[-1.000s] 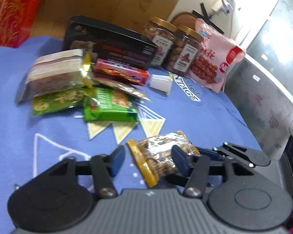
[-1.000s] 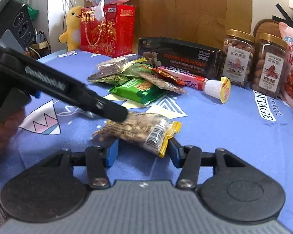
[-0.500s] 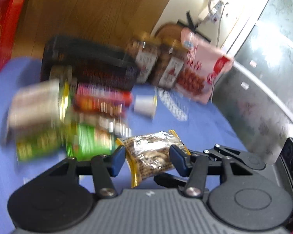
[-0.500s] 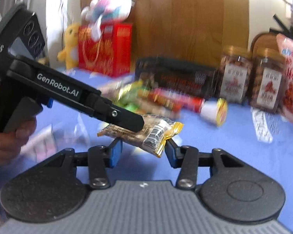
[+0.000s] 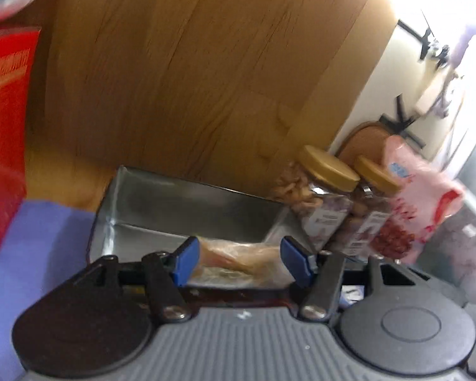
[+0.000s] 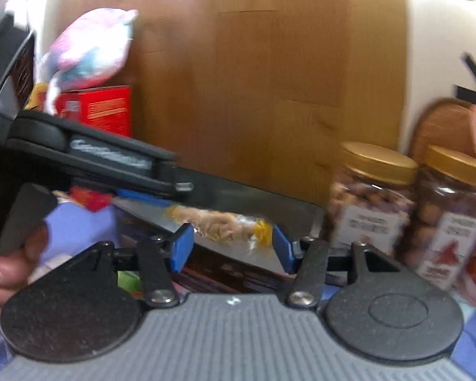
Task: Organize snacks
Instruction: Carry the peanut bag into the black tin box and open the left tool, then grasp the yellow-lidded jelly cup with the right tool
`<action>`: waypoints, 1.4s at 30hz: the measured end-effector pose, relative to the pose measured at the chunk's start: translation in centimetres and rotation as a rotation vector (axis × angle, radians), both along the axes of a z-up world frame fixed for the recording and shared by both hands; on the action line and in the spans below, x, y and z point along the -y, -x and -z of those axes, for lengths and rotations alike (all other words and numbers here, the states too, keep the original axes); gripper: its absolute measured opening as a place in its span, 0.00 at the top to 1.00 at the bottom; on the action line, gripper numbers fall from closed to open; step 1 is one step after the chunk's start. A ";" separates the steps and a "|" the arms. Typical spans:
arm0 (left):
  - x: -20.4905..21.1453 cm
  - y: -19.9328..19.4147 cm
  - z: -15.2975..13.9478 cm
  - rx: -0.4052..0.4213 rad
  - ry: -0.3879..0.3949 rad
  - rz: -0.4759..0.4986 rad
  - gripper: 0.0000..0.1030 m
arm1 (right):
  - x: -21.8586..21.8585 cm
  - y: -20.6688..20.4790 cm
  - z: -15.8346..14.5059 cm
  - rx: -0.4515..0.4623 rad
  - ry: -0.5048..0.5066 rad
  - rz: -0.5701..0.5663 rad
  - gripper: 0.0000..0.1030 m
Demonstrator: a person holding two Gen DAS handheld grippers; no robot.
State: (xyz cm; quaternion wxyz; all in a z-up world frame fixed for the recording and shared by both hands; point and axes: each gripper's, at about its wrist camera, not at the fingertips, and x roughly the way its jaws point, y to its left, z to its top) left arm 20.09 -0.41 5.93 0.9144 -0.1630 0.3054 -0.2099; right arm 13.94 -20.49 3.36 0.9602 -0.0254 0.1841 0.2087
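We held the peanut packet (image 5: 238, 255) crosswise between our left gripper (image 5: 239, 262) pads, over the open box (image 5: 187, 203); our right gripper (image 6: 231, 247) gaped wide, empty, just behind

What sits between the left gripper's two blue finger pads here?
In the left wrist view, a clear peanut snack packet spans the left gripper, over the open silver-lined box.

Two jars (image 5: 325, 203) stand right of the open box (image 5: 187, 212).

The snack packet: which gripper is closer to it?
Left. The left gripper has the snack packet between its fingers; the right gripper sits just in front of it, open.
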 end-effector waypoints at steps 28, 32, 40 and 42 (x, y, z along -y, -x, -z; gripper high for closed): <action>0.4 15.9 5.4 -0.104 0.088 0.127 0.36 | 6.3 9.7 5.3 -0.210 -0.042 -0.037 0.85; -0.7 17.3 5.5 -0.095 0.083 0.115 0.36 | 7.1 8.1 4.5 -0.182 -0.096 0.021 0.43; -2.8 19.3 5.8 -0.089 0.072 0.084 0.36 | 6.6 3.6 5.7 -0.328 -0.253 0.023 0.39; -3.0 19.5 6.0 -0.094 0.072 0.082 0.36 | 6.3 4.0 6.0 -0.368 -0.287 -0.034 0.48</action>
